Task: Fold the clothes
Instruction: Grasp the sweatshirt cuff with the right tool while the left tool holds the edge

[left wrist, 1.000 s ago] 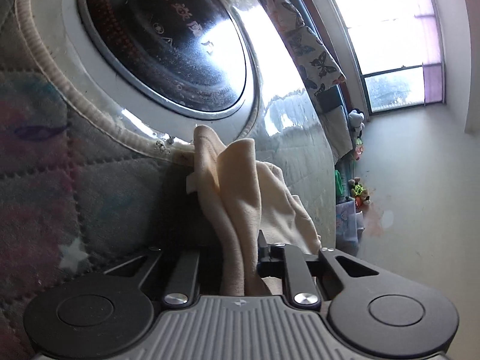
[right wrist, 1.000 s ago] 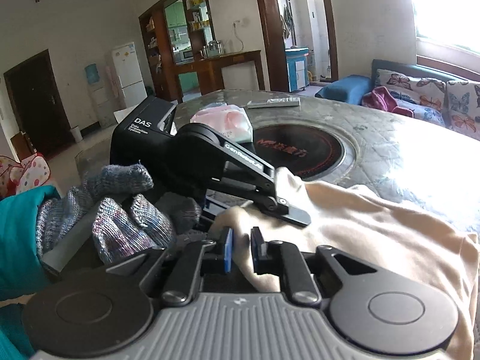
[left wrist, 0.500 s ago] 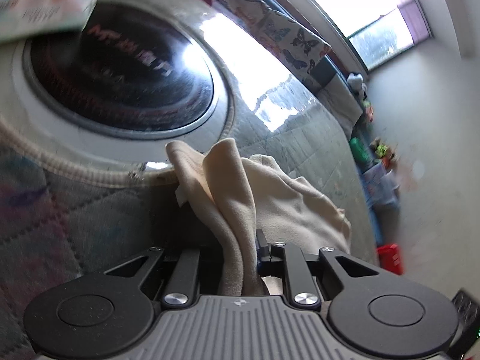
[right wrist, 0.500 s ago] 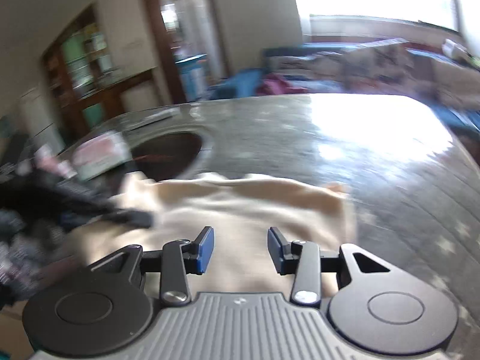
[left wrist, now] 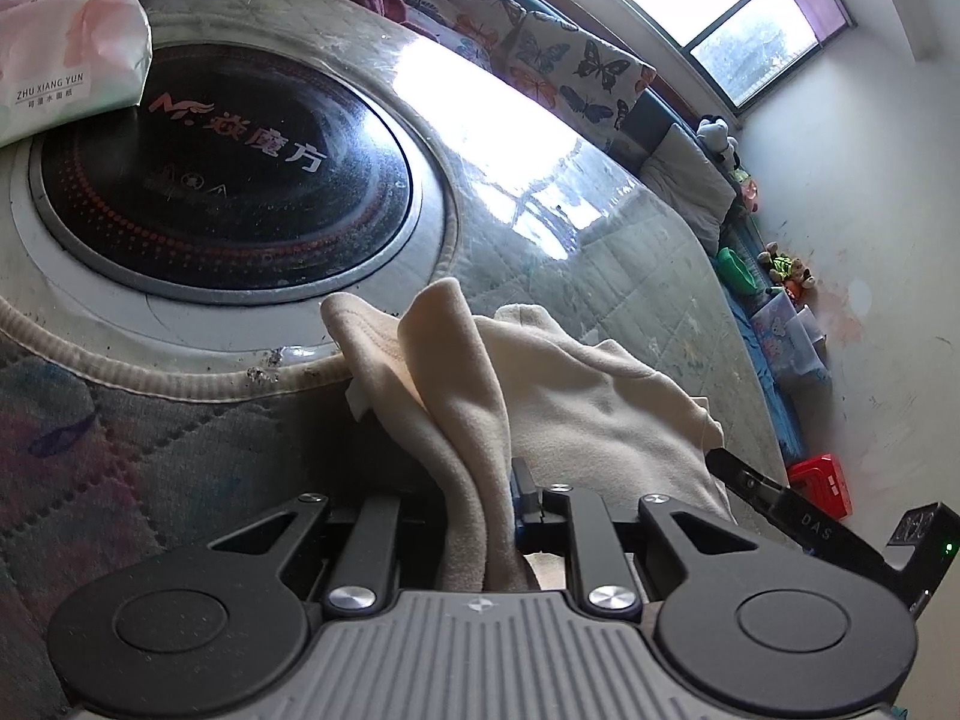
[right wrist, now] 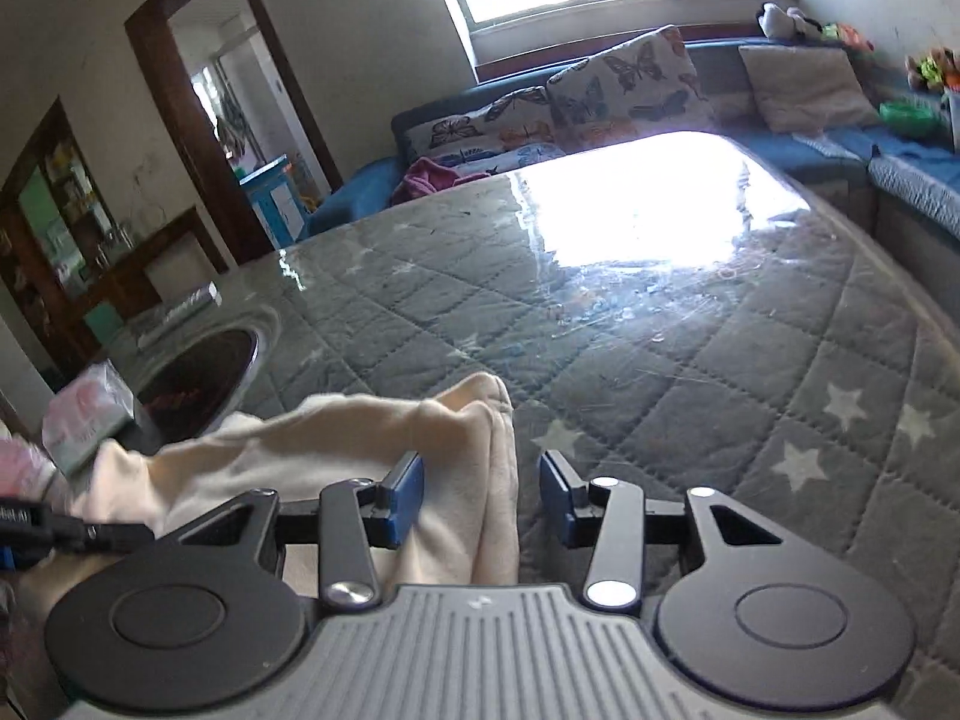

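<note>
While the cloth (left wrist: 576, 408) is kept pinched up off the table (right wrist: 690, 360) by the left gripper (left wrist: 480, 498), probably anchoring 1 corner, the right gripper (right wrist: 480, 498) is held agape astride its other edge, unpressed.

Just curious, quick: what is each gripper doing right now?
Left gripper: closed on the cream fleece garment.
Right gripper: open, garment edge between the jaws, not pinched.
</note>
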{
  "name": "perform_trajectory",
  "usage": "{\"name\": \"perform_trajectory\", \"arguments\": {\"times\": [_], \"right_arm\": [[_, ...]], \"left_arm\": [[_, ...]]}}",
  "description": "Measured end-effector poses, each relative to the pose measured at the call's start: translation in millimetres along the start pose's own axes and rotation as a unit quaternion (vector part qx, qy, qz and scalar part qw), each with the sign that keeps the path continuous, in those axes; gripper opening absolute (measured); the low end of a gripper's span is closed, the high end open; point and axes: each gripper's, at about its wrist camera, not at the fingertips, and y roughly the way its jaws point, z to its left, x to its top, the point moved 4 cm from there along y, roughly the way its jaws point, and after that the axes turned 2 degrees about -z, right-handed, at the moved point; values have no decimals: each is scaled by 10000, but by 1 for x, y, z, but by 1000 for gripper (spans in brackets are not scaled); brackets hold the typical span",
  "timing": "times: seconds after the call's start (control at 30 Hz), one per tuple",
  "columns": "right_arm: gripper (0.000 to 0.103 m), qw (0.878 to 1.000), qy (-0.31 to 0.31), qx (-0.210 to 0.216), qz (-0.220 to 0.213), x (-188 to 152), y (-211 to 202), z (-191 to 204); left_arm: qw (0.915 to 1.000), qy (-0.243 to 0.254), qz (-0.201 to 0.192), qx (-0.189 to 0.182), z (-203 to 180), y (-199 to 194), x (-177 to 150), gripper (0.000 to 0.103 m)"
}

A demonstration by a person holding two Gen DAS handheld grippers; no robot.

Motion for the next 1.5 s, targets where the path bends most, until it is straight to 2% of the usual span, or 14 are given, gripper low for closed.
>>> {"name": "perform_trajectory", "arguments": {"times": [0.03,0.1,0.17,0.37,0.47,0.6,0.67,0.83,1.07,1.2,1.27,1.33,1.4,1.5], "right_arm": [[41,10000,54,58,8,1,1,-1],[21,9997,157,189,57,1,4,-1],[11,9998,127,178,-11,1,2,1],[9,9969,-625,346,-341,2,-19,33],[9,9913,-1200,460,-283,-5,-22,57],[9,9808,-1898,375,-243,-20,-15,81],[9,9794,-1969,361,-248,-19,-13,84],[15,9905,-1275,497,-119,-5,-8,57],[33,9976,-377,571,111,-1,3,21],[33,9938,562,955,131,1,5,-5],[32,9912,787,1049,153,1,6,-11],[32,9913,743,1069,211,1,6,-11],[18,9938,530,951,227,-1,5,-5],[13,9969,205,737,154,-2,1,5]], "left_arm": [[10000,7,1,3,0,0,0,19],[10000,33,-1,13,0,0,0,19],[10000,47,1,23,-1,0,0,19],[10000,76,2,45,-2,1,1,19],[9999,85,-18,50,-2,1,0,19],[10000,46,-30,20,0,0,0,19],[10000,50,-28,19,0,0,0,19],[10000,37,-33,9,0,-1,0,19],[10000,39,-26,7,0,-1,0,19],[10000,51,-15,10,0,-1,0,19],[9999,107,-5,39,-1,0,0,19],[9999,140,-6,64,-3,0,0,19],[9997,210,-18,100,-5,0,0,19],[9985,482,-37,258,-11,0,-1,18]]}}
